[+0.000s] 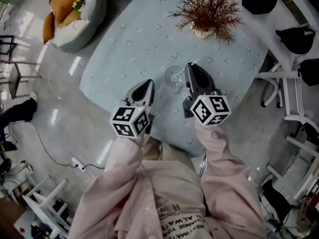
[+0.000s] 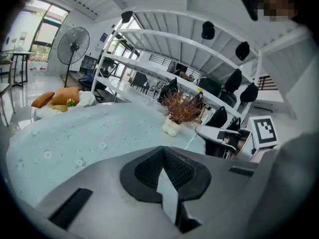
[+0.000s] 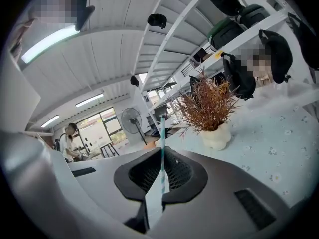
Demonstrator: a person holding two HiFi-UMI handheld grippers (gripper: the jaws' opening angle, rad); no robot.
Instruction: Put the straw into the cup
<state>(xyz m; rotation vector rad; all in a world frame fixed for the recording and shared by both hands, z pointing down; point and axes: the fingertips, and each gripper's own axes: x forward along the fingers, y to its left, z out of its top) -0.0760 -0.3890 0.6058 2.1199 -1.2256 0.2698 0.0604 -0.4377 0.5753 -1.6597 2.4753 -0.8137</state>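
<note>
A clear glass cup (image 1: pixel 174 77) stands upright on the pale blue tablecloth (image 1: pixel 129 44), near the table's front edge. My right gripper (image 1: pixel 192 67) hovers just right of the cup; it is shut on a thin teal-and-white striped straw (image 3: pixel 162 148) that sticks up from between its fingers. In the left gripper view the same straw (image 2: pixel 192 142) shows as a faint slanted line beside the right gripper (image 2: pixel 219 138). My left gripper (image 1: pixel 147 86) hangs left of the cup and nearer the table's front edge, shut with nothing in it (image 2: pixel 167 183). The cup does not show in either gripper view.
A dried reddish plant in a white pot (image 1: pixel 207 11) stands at the far side of the table. A beanbag with orange cushions (image 1: pixel 75 11) lies on the floor at far left. White shelving with dark bags (image 1: pixel 294 39) runs along the right, with white chairs (image 1: pixel 299 143) below.
</note>
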